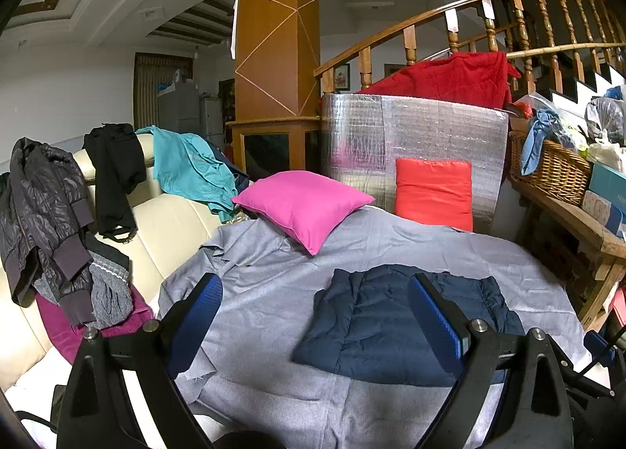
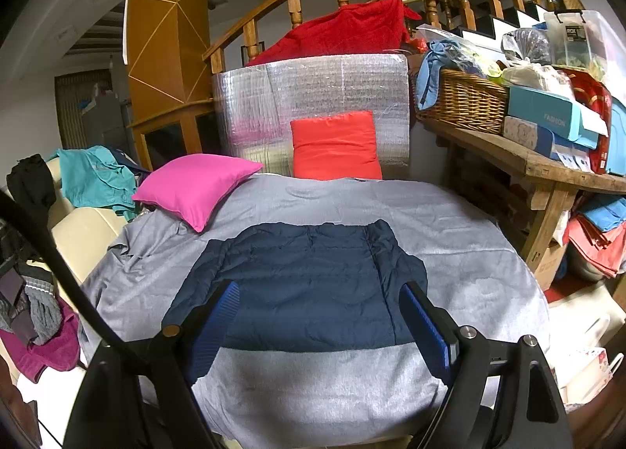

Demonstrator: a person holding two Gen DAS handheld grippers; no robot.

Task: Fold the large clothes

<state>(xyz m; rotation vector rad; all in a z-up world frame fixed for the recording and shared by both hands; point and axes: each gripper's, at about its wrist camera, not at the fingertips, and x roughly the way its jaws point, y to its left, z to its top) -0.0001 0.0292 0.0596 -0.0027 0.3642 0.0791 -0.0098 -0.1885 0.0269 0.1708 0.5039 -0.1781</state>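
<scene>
A navy quilted jacket (image 1: 387, 323) (image 2: 305, 284) lies folded into a flat rectangle on a grey sheet (image 1: 281, 284) (image 2: 461, 237) spread over a table. My left gripper (image 1: 313, 292) hovers open over the sheet, its right finger above the jacket's middle, nothing between the blue pads. My right gripper (image 2: 319, 298) is open too, its fingers standing wide over the jacket's near edge without touching it. Neither gripper holds anything.
A pink cushion (image 1: 303, 206) (image 2: 195, 190) lies at the sheet's far left, a red cushion (image 1: 434, 192) (image 2: 336, 145) leans on a silver foil panel (image 1: 422, 128). Clothes hang over a cream sofa (image 1: 172, 222) on the left. A wooden bench with a wicker basket (image 2: 461, 100) and boxes stands at the right.
</scene>
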